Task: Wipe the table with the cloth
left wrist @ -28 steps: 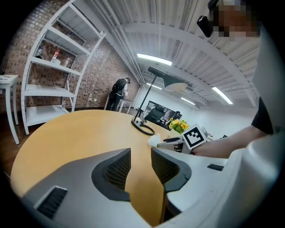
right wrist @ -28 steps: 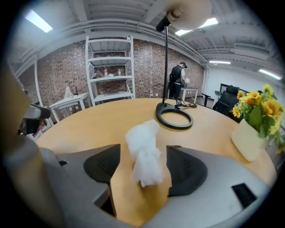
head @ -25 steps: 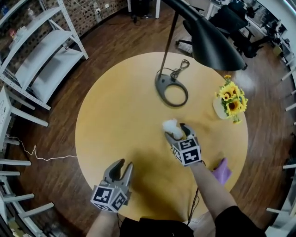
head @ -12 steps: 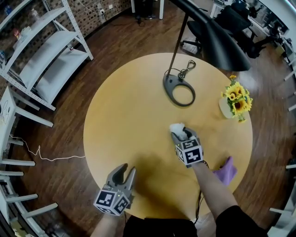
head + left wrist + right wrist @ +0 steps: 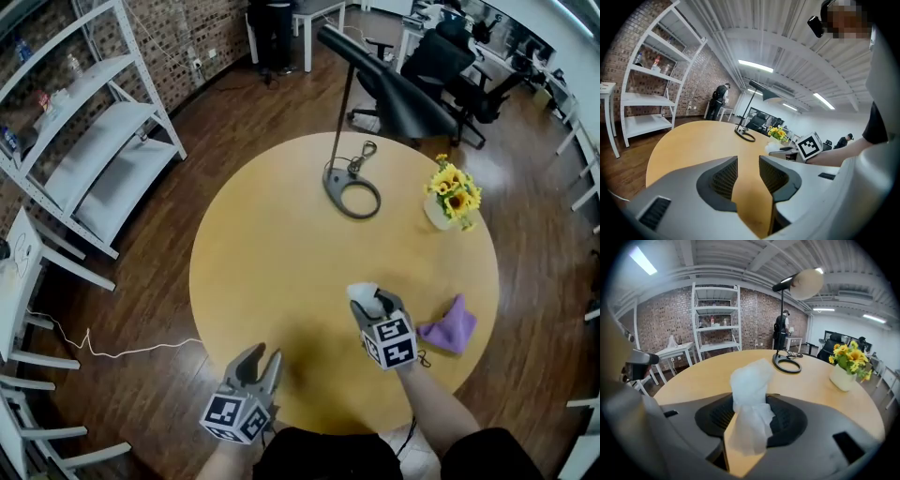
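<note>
Hovering at the near edge of the round wooden worktop (image 5: 272, 244), the left claw (image 5: 261, 354) has its jaws apart, with only bare wood showing in the gap between them. To its right and a little farther in, the right claw (image 5: 375, 302) is clamped on a white cloth (image 5: 364, 292). Its jaws have just closed in on the wad, which is pinched between the pads and bunches up past the tips. Whether the cloth touches the wood I cannot tell.

Just beside that claw, toward the worktop's right rim, a purple cloth (image 5: 448, 330) lies crumpled and apart from both claws. The middle of the worktop is bare.

Farther across sits the dark ring-shaped base of a lamp (image 5: 352, 192), with its thin stem rising toward a black shade. A pale vase of sunflowers (image 5: 450, 199) stands well to the right of the base, near the far right rim.

Beyond the worktop — on a dark wooden floor — a white shelf rack (image 5: 94, 141) stands at the left against a brick wall. Black office chairs (image 5: 412, 80) are grouped at the far side.
</note>
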Available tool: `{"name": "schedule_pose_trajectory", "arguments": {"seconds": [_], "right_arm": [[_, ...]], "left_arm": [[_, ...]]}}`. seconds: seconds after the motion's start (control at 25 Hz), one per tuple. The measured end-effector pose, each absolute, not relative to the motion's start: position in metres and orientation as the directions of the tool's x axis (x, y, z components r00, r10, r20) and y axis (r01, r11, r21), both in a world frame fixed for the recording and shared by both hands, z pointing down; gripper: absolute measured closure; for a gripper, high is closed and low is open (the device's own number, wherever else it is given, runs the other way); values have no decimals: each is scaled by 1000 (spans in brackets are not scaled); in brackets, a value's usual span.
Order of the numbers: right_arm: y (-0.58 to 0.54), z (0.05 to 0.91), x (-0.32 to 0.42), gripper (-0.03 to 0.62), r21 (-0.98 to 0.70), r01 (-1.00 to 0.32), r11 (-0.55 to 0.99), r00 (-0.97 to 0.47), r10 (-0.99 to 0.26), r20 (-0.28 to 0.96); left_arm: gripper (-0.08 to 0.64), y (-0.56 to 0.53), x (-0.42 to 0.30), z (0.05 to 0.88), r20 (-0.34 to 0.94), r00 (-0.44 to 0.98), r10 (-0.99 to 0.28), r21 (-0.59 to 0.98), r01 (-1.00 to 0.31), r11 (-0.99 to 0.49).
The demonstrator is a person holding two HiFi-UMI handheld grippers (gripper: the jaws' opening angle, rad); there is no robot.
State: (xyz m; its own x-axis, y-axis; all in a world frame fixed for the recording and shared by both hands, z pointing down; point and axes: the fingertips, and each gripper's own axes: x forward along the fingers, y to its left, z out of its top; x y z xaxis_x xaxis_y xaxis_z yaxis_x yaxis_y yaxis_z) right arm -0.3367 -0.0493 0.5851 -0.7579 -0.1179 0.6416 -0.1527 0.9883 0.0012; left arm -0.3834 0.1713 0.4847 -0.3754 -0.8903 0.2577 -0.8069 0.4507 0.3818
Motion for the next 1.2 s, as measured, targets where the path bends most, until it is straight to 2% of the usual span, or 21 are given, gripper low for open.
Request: {"name": "schedule_pose_trajectory", "arguments": {"seconds": [0.32,0.64,1.0,1.2], "right_arm": [[-40,522,-220,391,-15,-385,923,-791,-321,520],[-72,510,-82,391,-79,-623,778,-710,-520,474],[-127,501,69,391,-109,-766,634,-605,-653,455],[-155,508,137,391,-171,-812,557,-567,-688,453]], "left_arm": [[425,137,-326,456,153,-156,-976,371,-906,203],[425,72,-229,435,125,91,-988,325,-945,-46],[425,-28,-92,426,88,302,-949,357,-899,-254],[425,-72,-27,425,89,366,-926,356,-880,-314]]}}
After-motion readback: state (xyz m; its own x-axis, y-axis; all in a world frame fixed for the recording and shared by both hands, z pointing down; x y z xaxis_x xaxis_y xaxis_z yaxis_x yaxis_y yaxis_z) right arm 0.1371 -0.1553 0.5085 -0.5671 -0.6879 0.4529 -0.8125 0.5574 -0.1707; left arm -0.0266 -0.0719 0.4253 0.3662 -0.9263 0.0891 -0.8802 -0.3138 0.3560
